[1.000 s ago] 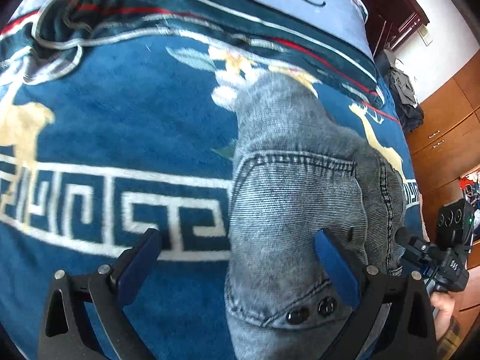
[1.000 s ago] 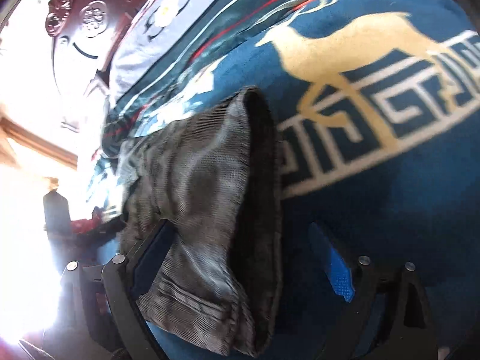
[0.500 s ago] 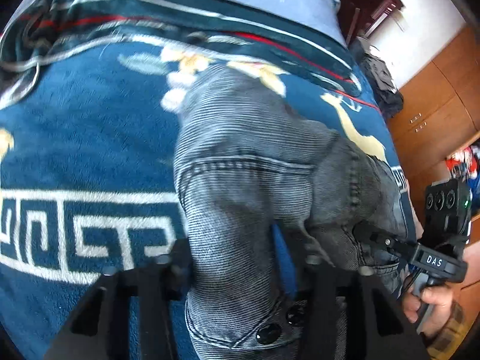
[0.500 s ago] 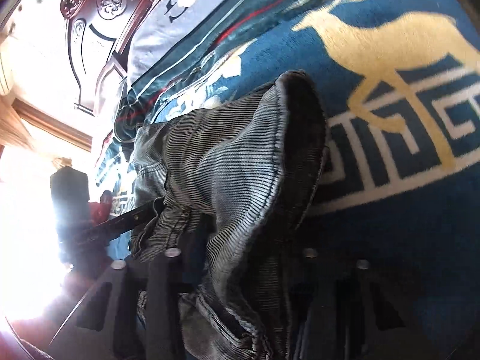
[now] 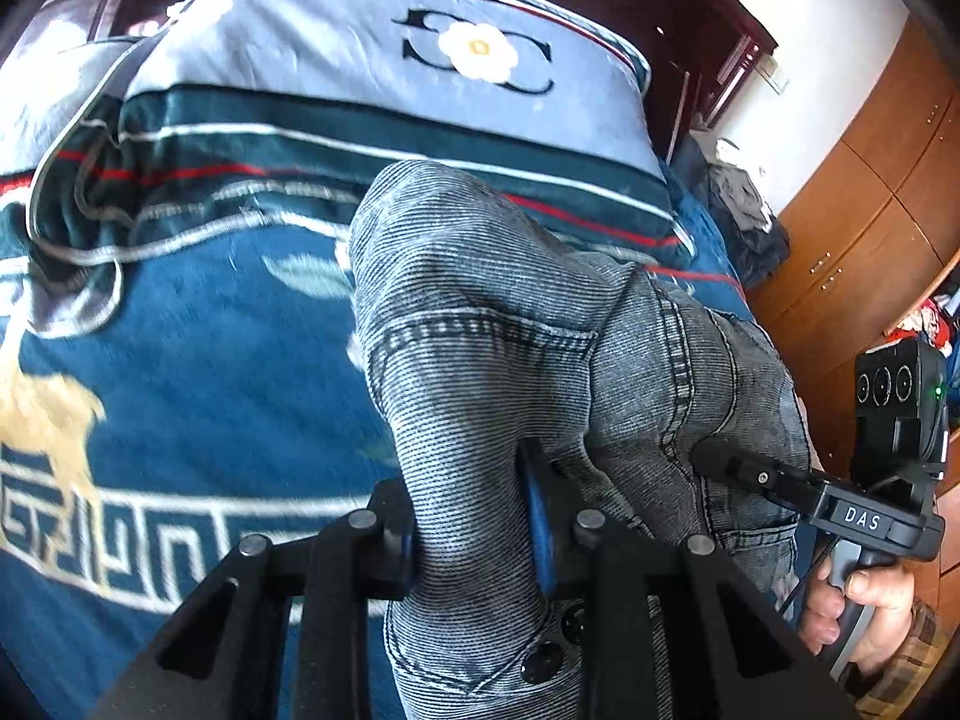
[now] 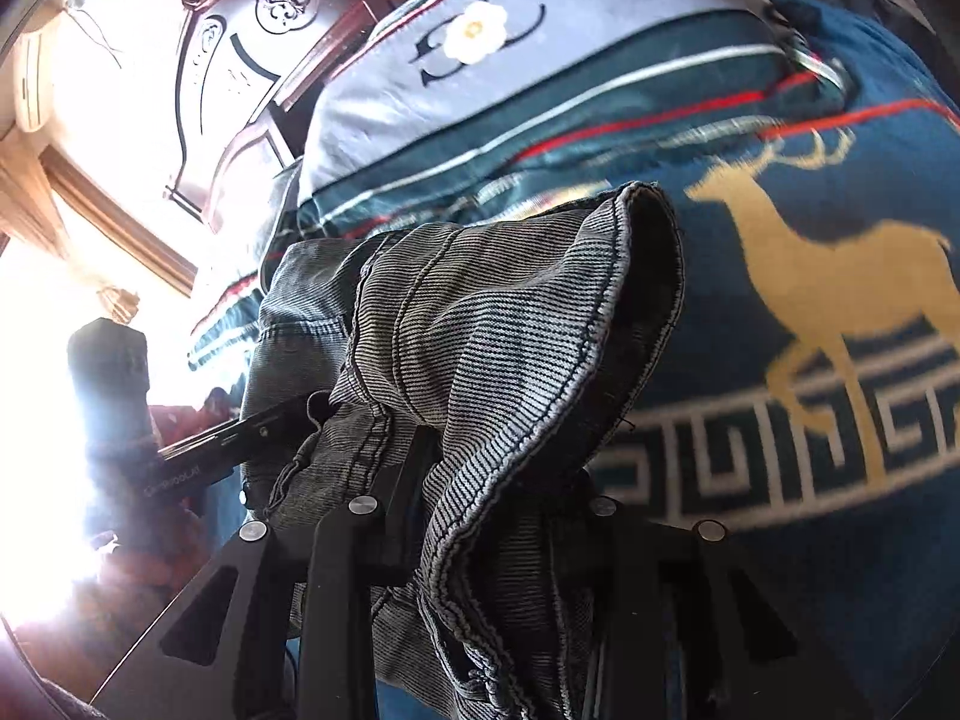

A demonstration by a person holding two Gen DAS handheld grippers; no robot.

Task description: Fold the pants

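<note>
Pants (image 5: 510,330), grey denim, hang bunched above the blue blanket (image 5: 180,330). My left gripper (image 5: 474,534) has just pinched the waistband end; my right gripper (image 6: 486,510) has closed too, seemingly on the hem, its pads buried in cloth.

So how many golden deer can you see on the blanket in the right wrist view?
1. A golden deer stands on the blue blanket, right of the raised grey pants. Others may be hidden under the pants or out of frame.
</note>
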